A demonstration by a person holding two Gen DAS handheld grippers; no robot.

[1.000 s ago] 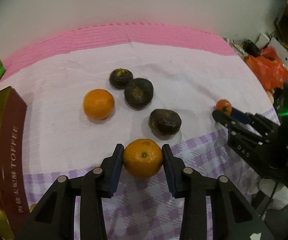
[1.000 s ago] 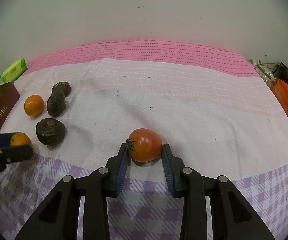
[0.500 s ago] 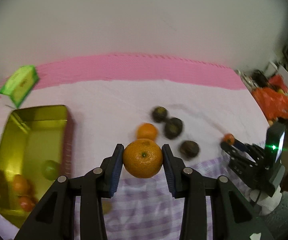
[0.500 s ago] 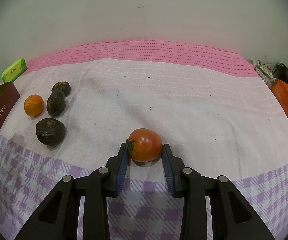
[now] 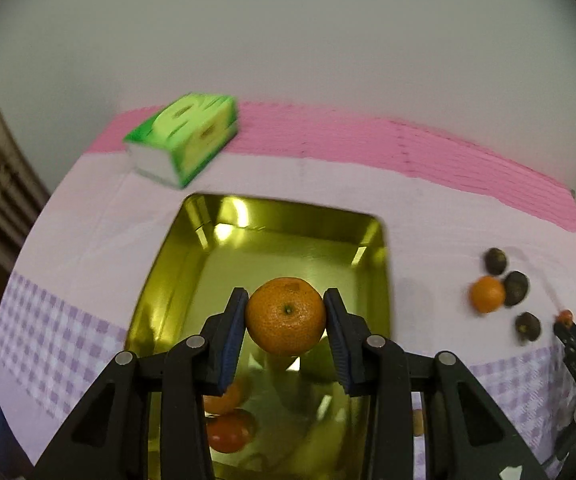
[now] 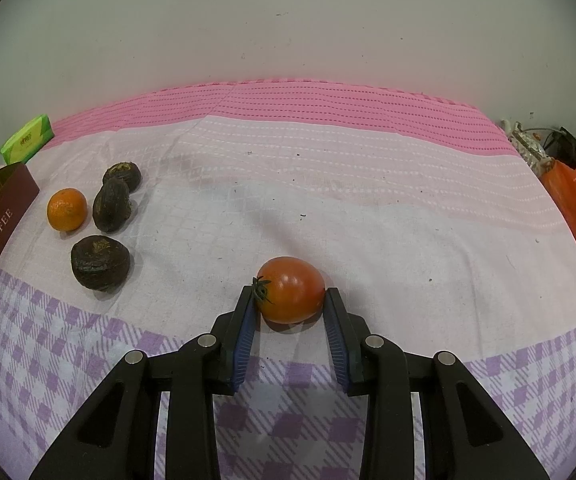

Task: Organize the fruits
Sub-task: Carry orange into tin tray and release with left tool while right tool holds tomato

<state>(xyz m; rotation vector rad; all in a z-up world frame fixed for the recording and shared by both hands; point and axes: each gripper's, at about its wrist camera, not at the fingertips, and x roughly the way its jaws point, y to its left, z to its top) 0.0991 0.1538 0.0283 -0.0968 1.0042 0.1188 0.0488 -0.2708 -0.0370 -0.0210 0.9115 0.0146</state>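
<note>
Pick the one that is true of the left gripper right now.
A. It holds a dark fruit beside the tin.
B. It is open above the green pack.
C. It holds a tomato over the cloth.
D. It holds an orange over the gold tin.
D: the left gripper is shut on an orange, with the open gold tin under and behind it.

A glossy orange mandarin (image 5: 286,315), stem dimple facing the camera, hangs above the open gold tin (image 5: 367,240), which already holds an orange fruit, a red one and a greenish one. A red tomato (image 6: 291,290) with a green calyx lies on the cloth. Another mandarin (image 6: 67,209) sits beside three dark wrinkled fruits (image 6: 100,262).
</note>
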